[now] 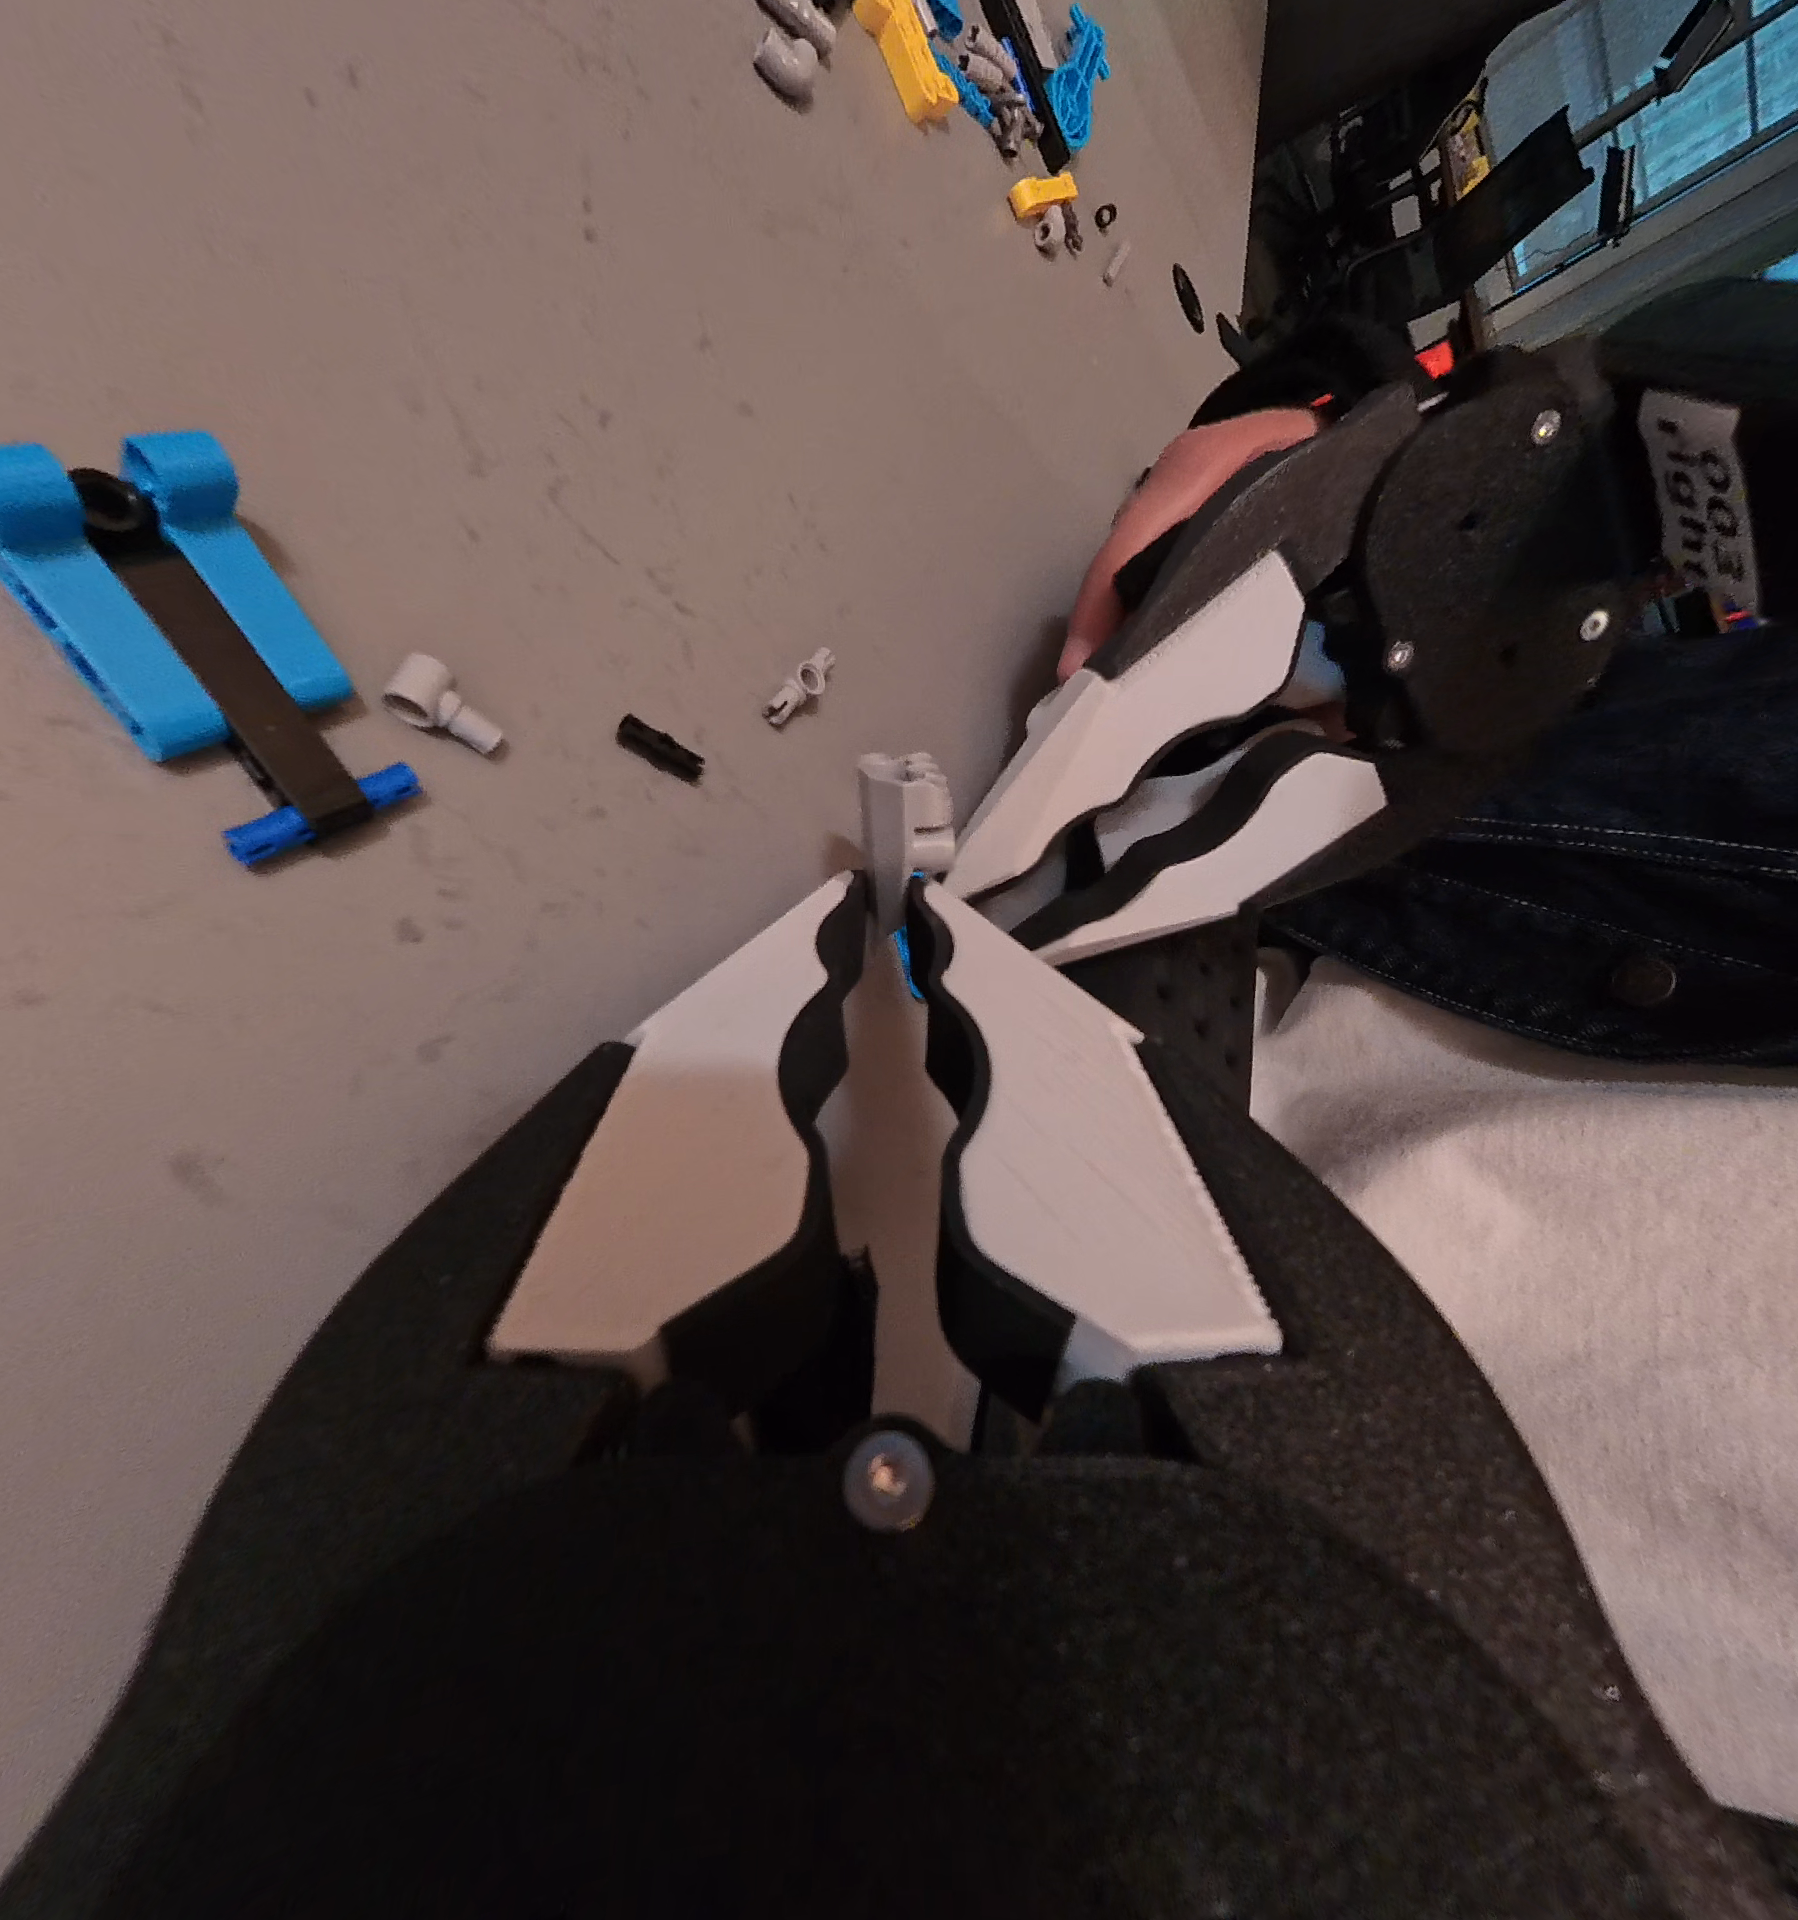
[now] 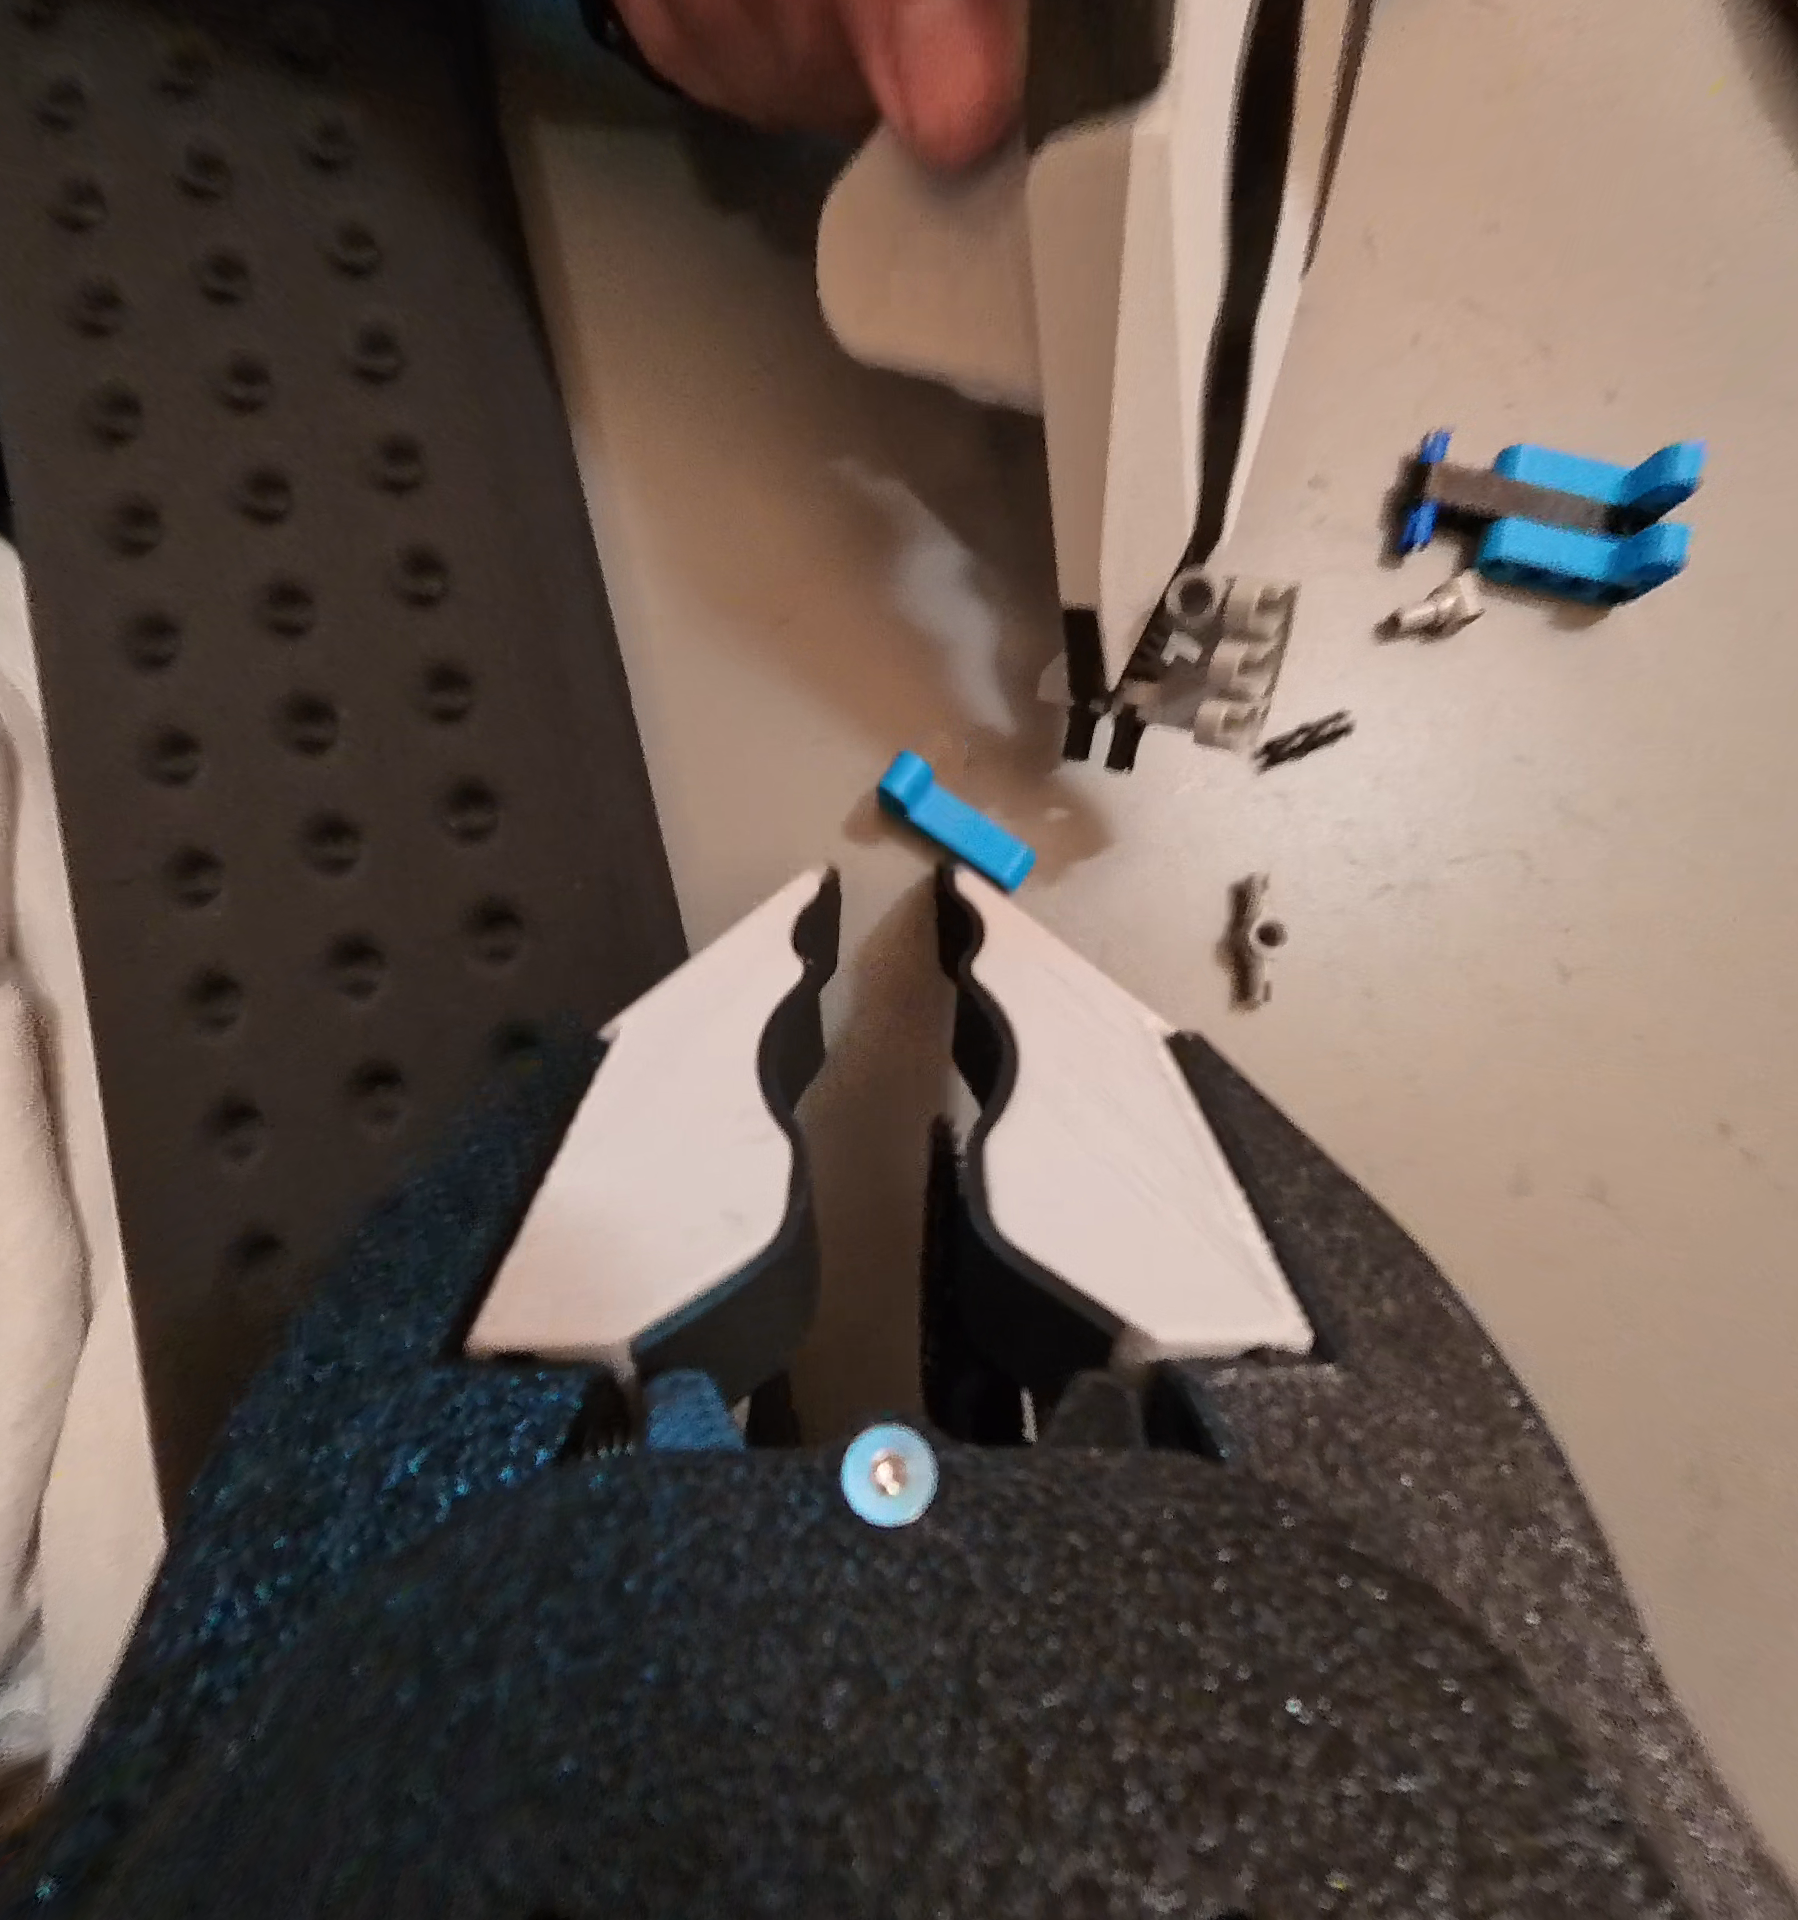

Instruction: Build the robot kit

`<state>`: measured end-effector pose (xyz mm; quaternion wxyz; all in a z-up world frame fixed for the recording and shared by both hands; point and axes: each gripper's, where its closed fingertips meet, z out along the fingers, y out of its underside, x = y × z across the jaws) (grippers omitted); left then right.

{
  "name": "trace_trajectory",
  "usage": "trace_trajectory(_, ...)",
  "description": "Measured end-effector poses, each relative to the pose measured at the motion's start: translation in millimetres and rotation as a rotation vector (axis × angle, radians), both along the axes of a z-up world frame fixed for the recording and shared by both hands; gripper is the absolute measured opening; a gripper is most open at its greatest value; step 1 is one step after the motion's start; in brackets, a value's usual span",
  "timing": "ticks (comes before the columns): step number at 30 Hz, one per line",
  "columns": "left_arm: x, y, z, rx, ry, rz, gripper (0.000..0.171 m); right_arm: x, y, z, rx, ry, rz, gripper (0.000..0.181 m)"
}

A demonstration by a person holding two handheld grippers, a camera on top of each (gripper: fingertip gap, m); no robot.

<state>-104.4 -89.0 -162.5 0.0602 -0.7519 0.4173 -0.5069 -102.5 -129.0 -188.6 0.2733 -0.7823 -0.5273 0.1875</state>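
- The left gripper [image 1: 890, 899] has its jaws drawn narrow and clamped on a grey connector assembly [image 1: 900, 821], which sticks out past the tips; a sliver of blue shows between the black pads just behind it.
- In the right wrist view the same grey connector assembly [image 2: 1222, 660] sits at the tips of the left gripper [image 2: 1103, 727], which reaches down from the top edge of the picture with a person's hand [image 2: 853, 73] above it.
- The right gripper [image 2: 884, 883] has its jaws parted a little with nothing between them; bare table shows through the gap.
- Just beyond its tips lies a small blue beam [image 2: 957, 821] on the beige table [image 2: 1497, 1143], close to the table's near edge, where a dark perforated panel [image 2: 282, 623] runs alongside.
- In the left wrist view the right gripper [image 1: 988, 914] comes in from the right, its tips just beside the left gripper's tips.
- Near the grippers lie a black pin [image 1: 659, 747], a small grey connector [image 1: 801, 688] and a grey elbow piece [image 1: 441, 704], all apart from one another.
- Farther in sits a blue and black assembly [image 1: 168, 623], two blue beams on either side of a black strip.
- At the far edge is a heap of yellow, blue and grey parts [image 1: 968, 73].
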Motion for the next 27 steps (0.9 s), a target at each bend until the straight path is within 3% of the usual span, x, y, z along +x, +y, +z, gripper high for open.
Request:
trace_trajectory(10, -1.0, -3.7, -1.6, -0.01, 0.013, -0.016, 0.007, 1.2, 7.3, 12.0, 0.037, 0.051, -0.048, 0.023)
trace_trajectory(15, -2.4, -3.4, -7.0, -0.033, 0.041, -0.008, 0.007, -1.5, 10.3, 4.2, -0.002, 0.023, -0.146, 0.049)
trace_trajectory(18, -2.8, -3.7, -9.7, -0.052, 0.056, -0.002, 0.007, -1.0, 15.7, 3.7, 0.011, 0.0, -0.236, 0.048)
trace_trajectory(21, -2.7, -4.6, -10.1, -0.078, 0.061, 0.006, 0.007, -1.5, 14.8, 2.3, -0.027, 0.019, -0.324, 0.033)
trace_trajectory(27, -2.3, -12.5, -14.9, -0.107, 0.083, -0.022, 0.007, 3.8, 18.2, 0.6, -0.009, 0.013, -0.321, 0.024)
